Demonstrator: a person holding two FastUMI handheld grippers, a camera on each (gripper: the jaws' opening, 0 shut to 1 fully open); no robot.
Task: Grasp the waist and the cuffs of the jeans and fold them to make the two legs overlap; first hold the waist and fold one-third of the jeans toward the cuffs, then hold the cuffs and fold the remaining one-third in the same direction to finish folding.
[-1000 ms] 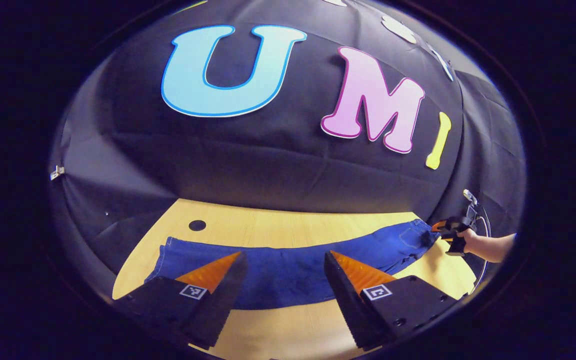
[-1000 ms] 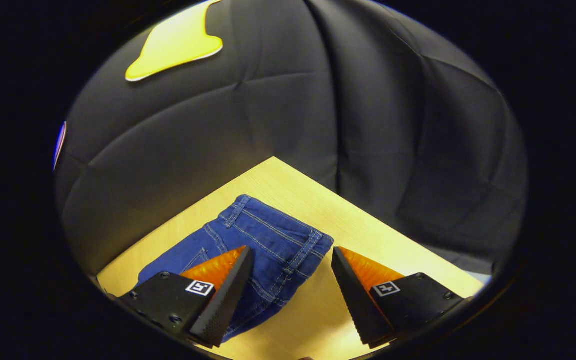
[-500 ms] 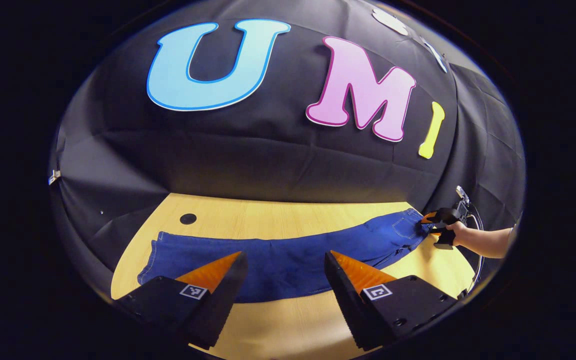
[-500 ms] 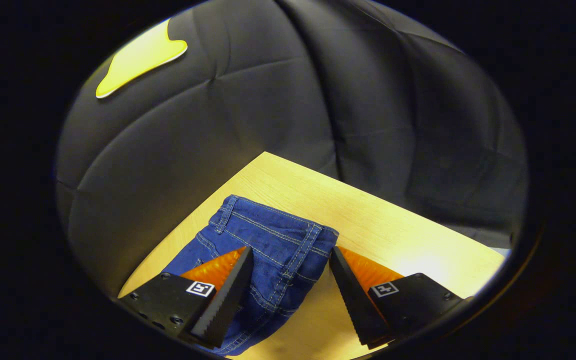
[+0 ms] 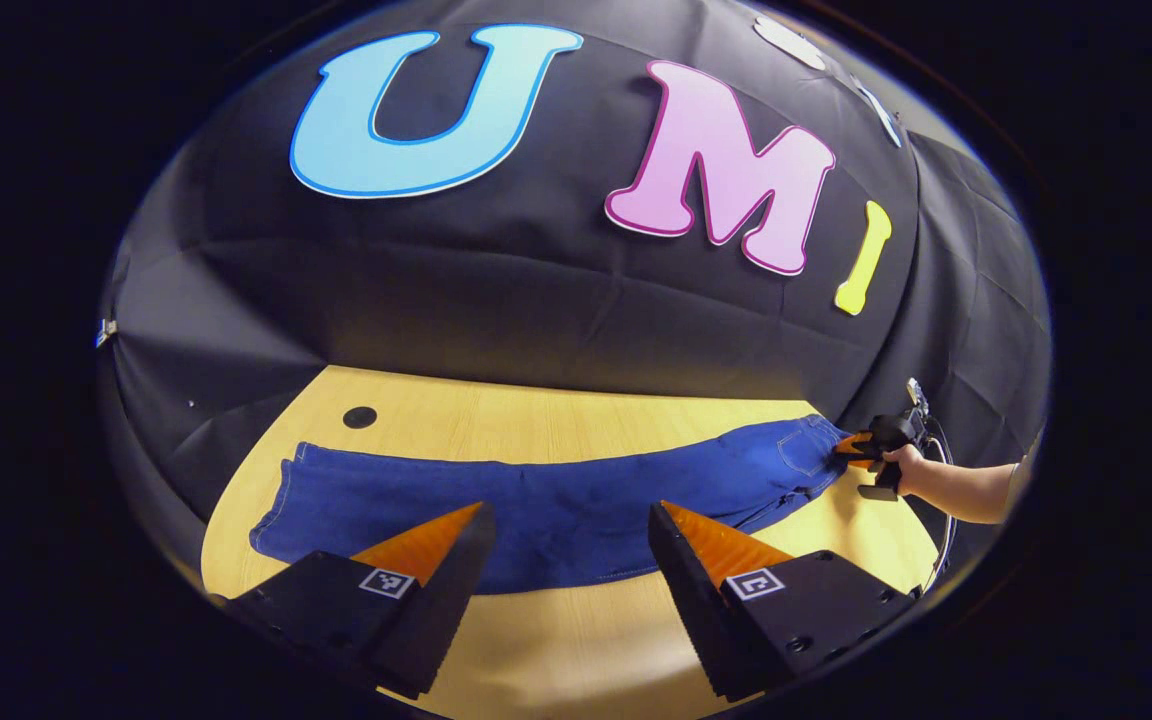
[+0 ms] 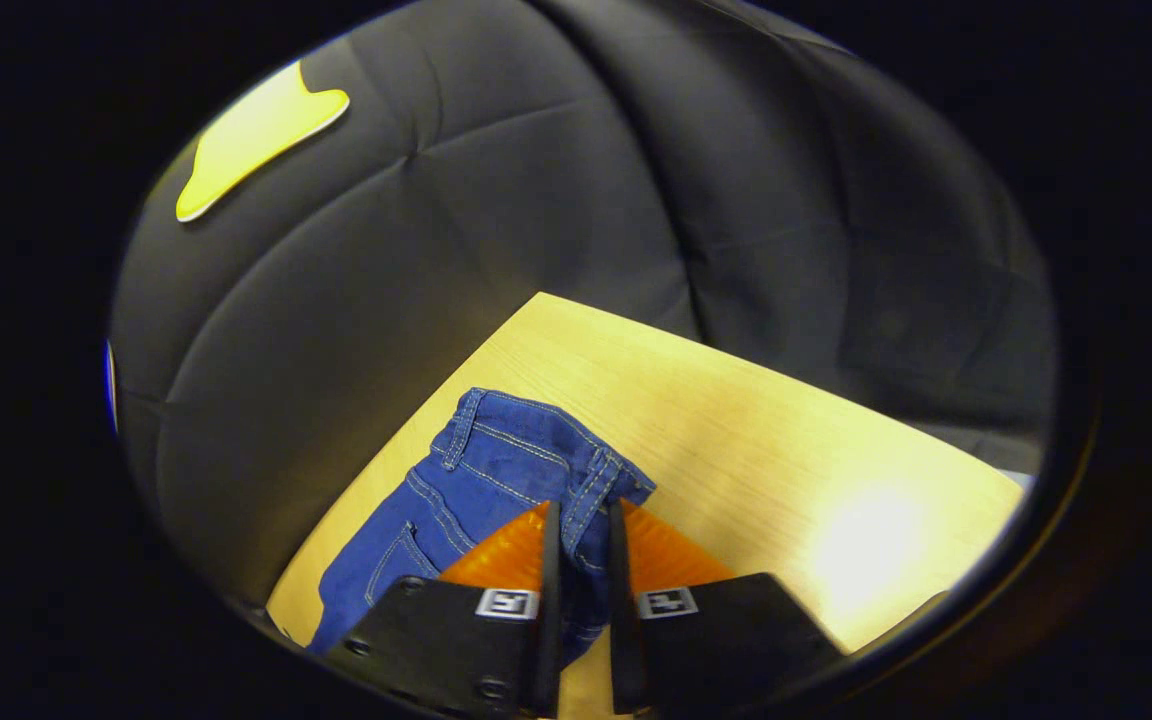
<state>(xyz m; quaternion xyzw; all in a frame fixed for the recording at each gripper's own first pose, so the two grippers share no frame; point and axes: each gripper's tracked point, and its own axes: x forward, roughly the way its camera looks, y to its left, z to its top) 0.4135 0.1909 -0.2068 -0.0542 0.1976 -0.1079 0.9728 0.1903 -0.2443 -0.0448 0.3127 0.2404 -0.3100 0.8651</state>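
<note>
In the right gripper view, the right gripper (image 6: 579, 540) has its fingers closed on the waist (image 6: 591, 490) of the jeans (image 6: 456, 500), at 6 o'clock. In the left gripper view, the left gripper (image 5: 568, 535) hangs open above the jeans' middle; they lie lengthwise across the surface (image 5: 576, 640), cuffs (image 5: 276, 500) at 9 o'clock.

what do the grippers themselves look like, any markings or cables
Each gripper, left gripper and right gripper, has two wedge-shaped fingers with sawtoothed inner edges on black bolted mounts, each carrying a small square black-and-white tag. A thin cable loops behind the far one.
</note>
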